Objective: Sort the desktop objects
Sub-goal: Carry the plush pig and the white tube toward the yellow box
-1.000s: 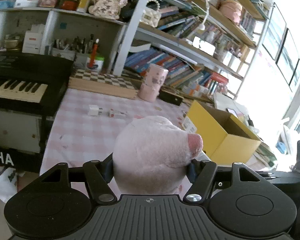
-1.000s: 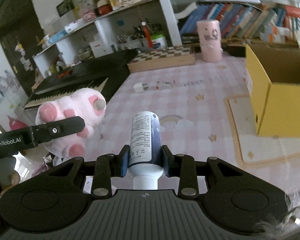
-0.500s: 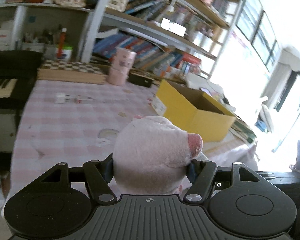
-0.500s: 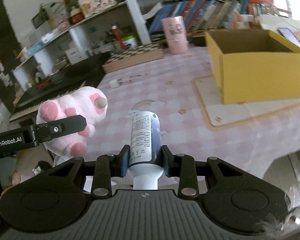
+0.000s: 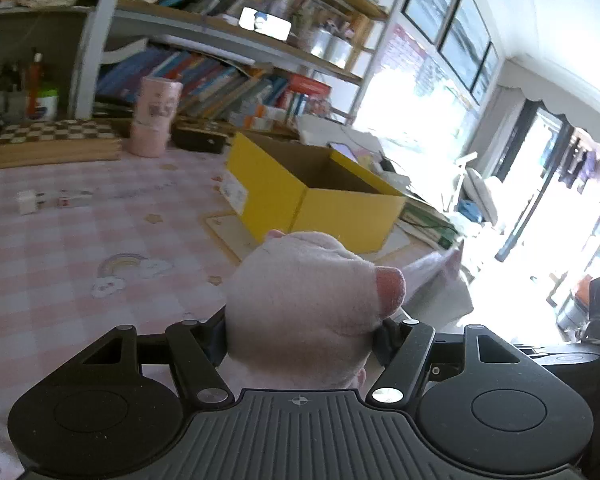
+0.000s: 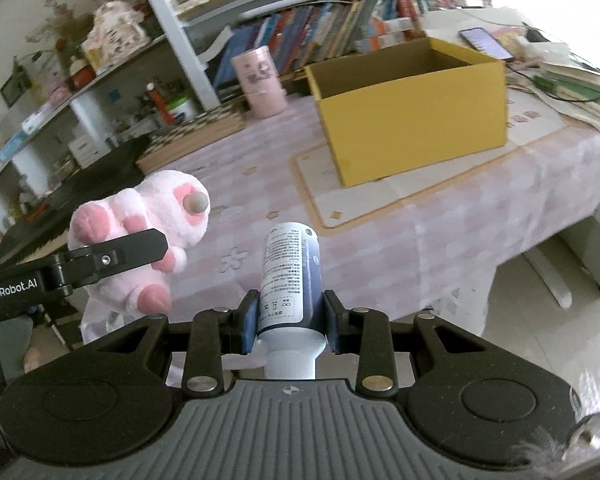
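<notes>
Clearly both grippers are loaded. The left gripper (image 5: 300, 332) has its fingers clamped on either side of a pink plush toy (image 5: 308, 300), held above the near edge of the desk (image 5: 60, 248), with the yellow box (image 5: 300, 200) just beyond it. The right gripper (image 6: 290, 320) has its fingers pressed onto a dark bottle (image 6: 292, 276) with a white label and white cap, which points forward toward the yellow box (image 6: 412, 116).

Only the right wrist view shows the toy from its side: the plush toy (image 6: 140, 232) displays pink paw pads and a round beige nub, and a black finger (image 6: 116, 254) of the left gripper crosses it; the arm behind reads "GenRobot.AI". That view also shows a phone (image 6: 486, 42) lying behind the box. The left wrist view alone shows a small white plug (image 5: 28, 202) lying on the checked cloth, well to the left of the box, and bright windows to the box's right.

Both views show a pink cylinder (image 6: 258, 80) left of the box, near a chequered board (image 5: 56, 138). The bottle's label print is too small to read.
</notes>
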`<state>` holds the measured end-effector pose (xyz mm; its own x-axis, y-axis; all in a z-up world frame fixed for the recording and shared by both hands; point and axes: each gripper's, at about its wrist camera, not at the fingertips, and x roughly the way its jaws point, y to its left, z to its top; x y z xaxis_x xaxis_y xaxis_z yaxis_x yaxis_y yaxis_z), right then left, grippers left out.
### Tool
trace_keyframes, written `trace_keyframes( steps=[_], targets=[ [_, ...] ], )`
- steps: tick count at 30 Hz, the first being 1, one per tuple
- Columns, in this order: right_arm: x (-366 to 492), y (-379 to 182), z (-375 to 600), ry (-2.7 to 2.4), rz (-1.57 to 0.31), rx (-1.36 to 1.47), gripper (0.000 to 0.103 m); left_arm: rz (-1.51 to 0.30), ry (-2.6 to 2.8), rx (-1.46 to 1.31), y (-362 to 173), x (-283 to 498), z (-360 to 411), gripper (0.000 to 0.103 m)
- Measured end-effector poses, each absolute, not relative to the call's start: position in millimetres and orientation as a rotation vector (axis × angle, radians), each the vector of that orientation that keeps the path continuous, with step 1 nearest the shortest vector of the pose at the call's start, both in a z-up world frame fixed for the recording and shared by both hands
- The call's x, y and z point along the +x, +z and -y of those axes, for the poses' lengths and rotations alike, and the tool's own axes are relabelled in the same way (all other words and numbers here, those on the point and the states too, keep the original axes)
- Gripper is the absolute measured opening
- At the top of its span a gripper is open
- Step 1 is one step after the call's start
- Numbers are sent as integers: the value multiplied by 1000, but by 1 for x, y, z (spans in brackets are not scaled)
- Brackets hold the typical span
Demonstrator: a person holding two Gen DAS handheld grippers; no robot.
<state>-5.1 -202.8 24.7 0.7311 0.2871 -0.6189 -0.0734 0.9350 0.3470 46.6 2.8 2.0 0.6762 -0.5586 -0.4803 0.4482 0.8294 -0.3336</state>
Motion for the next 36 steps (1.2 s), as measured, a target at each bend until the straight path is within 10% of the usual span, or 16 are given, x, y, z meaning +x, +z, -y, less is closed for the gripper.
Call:
trace_keyframes(
  steps=[36],
  targets=[
    [26, 20, 315, 78, -730, 381, 30, -652, -710, -129, -3, 102, 114, 67]
  ],
)
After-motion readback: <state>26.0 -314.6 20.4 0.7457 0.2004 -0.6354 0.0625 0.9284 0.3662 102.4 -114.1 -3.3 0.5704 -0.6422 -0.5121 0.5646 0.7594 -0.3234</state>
